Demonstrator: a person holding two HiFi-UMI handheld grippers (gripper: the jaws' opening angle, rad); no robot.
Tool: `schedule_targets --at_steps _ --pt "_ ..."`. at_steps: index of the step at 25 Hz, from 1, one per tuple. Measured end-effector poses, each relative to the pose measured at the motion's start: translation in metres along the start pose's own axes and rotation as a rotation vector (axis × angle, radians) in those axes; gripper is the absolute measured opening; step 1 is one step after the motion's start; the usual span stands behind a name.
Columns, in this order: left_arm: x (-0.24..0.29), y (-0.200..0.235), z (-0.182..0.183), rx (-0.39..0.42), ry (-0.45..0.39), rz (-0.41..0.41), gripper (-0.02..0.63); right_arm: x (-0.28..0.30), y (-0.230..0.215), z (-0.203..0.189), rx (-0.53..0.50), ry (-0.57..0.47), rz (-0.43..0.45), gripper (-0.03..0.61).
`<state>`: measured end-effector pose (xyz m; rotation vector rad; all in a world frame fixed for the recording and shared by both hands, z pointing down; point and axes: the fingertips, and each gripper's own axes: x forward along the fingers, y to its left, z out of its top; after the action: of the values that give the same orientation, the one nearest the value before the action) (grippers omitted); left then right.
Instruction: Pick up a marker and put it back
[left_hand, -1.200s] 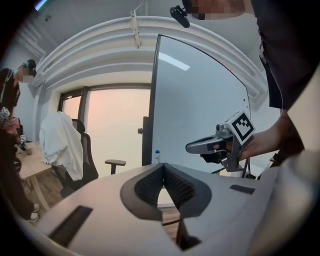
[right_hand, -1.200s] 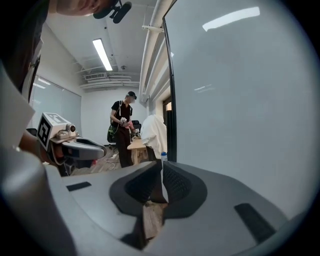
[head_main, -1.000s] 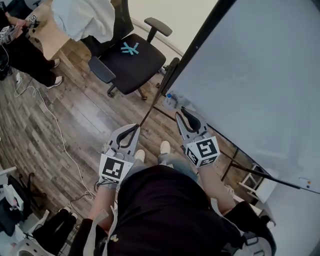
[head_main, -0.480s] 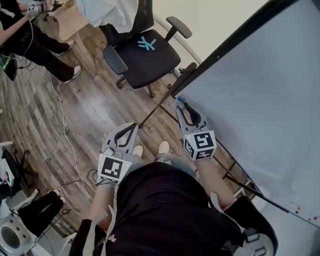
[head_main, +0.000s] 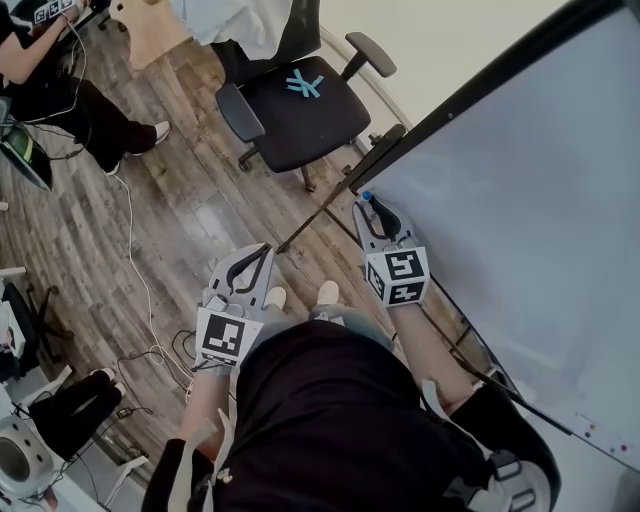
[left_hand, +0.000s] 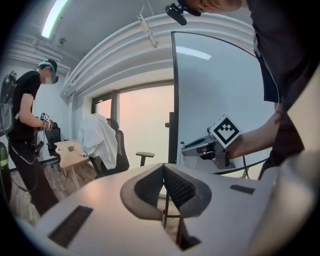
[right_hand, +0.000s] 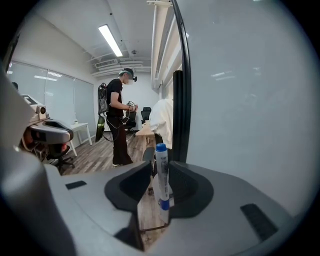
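Observation:
A white marker (right_hand: 162, 180) with a blue cap stands upright between the jaws of my right gripper (right_hand: 159, 167). It rests against the right pad, and a gap shows between it and the left pad. These jaws have just been opening. In the head view the right gripper (head_main: 370, 207) reaches to the lower corner of the whiteboard (head_main: 520, 180), with the marker's blue cap (head_main: 367, 197) at its tips. My left gripper (head_main: 266, 250) hangs over the wooden floor. Its pads (left_hand: 150, 187) meet at the tip with nothing between them.
A black office chair (head_main: 300, 110) with a blue mark on its seat stands ahead. The whiteboard's dark frame (right_hand: 184, 85) runs just right of the marker. A person (right_hand: 119, 125) stands at the far left near a wooden table. Cables (head_main: 135, 260) trail over the floor.
The right gripper has moved forward to the whiteboard's corner, and its jaws stand wider than before. The left gripper has shifted slightly forward.

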<state>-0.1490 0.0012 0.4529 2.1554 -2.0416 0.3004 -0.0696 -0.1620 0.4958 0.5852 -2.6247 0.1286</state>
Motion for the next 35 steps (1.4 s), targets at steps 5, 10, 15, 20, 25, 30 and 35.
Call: schedule_targets --at_steps 5,10,15,20,25,30,35 --pt "-0.004 -0.001 -0.004 -0.007 -0.002 0.008 0.008 0.003 -0.003 -0.003 -0.01 0.012 -0.022 0.096" --pt "-0.006 0.001 -0.004 -0.006 -0.004 0.006 0.008 0.004 -0.005 -0.002 -0.013 0.013 -0.037 0.08" --pt "-0.007 0.0 -0.002 -0.008 -0.004 -0.005 0.008 -0.001 -0.004 -0.002 -0.009 0.008 -0.046 0.08" --pt "0.0 -0.003 0.002 -0.019 0.001 -0.028 0.008 -0.008 -0.009 0.004 0.001 -0.014 -0.057 0.078" --pt "0.005 -0.007 0.01 0.006 -0.029 -0.061 0.008 -0.023 -0.01 0.017 0.006 -0.038 -0.076 0.079" --pt "0.011 -0.013 0.019 0.013 -0.036 -0.098 0.008 -0.041 -0.012 0.034 0.017 -0.069 -0.094 0.078" --pt "0.02 -0.022 0.024 0.021 -0.05 -0.14 0.008 -0.061 -0.016 0.048 0.035 -0.112 -0.119 0.078"
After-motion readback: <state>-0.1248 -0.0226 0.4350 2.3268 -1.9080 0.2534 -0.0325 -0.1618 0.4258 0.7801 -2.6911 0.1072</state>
